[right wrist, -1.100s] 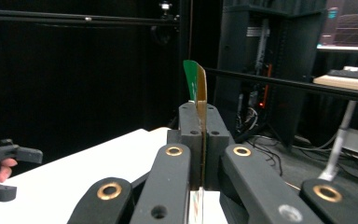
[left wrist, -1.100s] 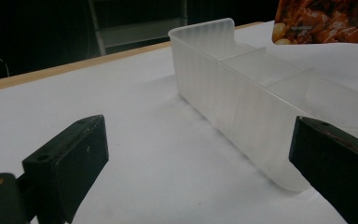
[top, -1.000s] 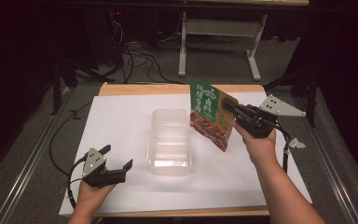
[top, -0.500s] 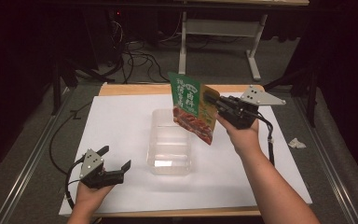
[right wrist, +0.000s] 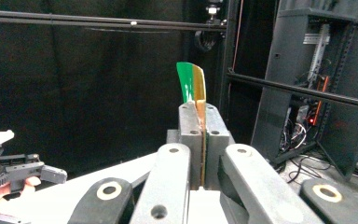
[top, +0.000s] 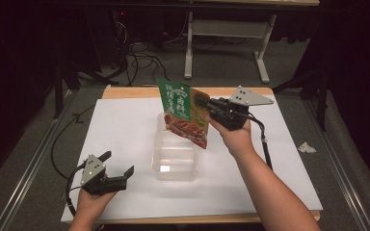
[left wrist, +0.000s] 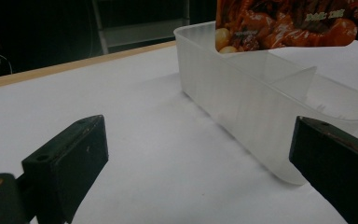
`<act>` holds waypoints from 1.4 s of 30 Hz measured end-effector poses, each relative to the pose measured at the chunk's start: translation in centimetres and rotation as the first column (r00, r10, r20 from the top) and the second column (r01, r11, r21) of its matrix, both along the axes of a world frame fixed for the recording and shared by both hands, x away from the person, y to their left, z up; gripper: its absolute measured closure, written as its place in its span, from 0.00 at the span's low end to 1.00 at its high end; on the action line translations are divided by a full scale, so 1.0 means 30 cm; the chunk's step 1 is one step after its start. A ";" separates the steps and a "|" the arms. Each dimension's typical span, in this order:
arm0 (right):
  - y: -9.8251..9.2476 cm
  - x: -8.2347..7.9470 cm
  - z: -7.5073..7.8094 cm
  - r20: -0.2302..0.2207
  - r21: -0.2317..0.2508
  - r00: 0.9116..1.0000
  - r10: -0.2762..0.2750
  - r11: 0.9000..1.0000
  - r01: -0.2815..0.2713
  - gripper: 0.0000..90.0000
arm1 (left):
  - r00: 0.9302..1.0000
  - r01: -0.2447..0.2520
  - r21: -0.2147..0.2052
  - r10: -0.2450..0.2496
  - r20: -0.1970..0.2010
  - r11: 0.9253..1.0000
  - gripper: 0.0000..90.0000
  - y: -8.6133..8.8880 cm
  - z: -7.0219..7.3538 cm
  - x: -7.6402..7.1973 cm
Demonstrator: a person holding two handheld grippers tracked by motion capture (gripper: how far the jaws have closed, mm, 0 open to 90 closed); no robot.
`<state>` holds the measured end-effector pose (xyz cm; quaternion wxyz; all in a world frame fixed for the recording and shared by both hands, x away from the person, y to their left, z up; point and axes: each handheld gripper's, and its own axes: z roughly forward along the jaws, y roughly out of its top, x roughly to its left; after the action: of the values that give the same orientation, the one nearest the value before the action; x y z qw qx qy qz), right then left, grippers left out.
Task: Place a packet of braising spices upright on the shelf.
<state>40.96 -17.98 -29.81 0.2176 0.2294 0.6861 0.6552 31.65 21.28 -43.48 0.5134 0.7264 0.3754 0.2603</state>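
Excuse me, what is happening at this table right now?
A person works with two hand-held grippers. The right gripper is shut on the edge of a green food pouch and holds it above a clear plastic container on the white table. The left gripper rests open beside the container, holding nothing.

The clear box [top: 174, 156] stands in the middle of the worktop [top: 125, 125] and is the only thing on the white sheet that blocks a low pass. Above its far end, at 12 o'clock from the box, the food pouch [top: 185, 115] hangs tilted in the right claw [top: 200, 103], so the way down into that end is partly closed; the near compartment is open from above. The left claw [top: 118, 166] rests at 8 o'clock from the box, its jaws apart, with bare sheet between them and the box wall [left wrist: 242, 116]. The sheet at 9 and 10 o'clock is free. At 3 o'clock the right forearm [top: 265, 187] crosses the sheet.
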 end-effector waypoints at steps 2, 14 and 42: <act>0.012 0.007 -0.006 0.001 -0.007 1.000 0.009 1.000 -0.009 1.00 | 1.000 -0.001 -0.001 0.001 0.000 1.000 0.05 0.002 0.000 -0.001; 0.058 0.033 -0.033 -0.016 -0.020 0.999 0.035 0.999 -0.036 1.00 | 1.000 -0.003 -0.002 0.003 -0.001 1.000 0.05 0.007 -0.001 -0.006; 0.067 0.063 -0.110 -0.037 0.007 0.999 -0.017 1.000 0.018 1.00 | 1.000 -0.004 0.002 0.004 -0.002 1.000 0.05 0.008 -0.001 -0.008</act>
<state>42.86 -15.96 -33.10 0.2097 0.2483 0.6857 0.6512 31.41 21.52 -43.50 0.5119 0.7262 0.3773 0.2611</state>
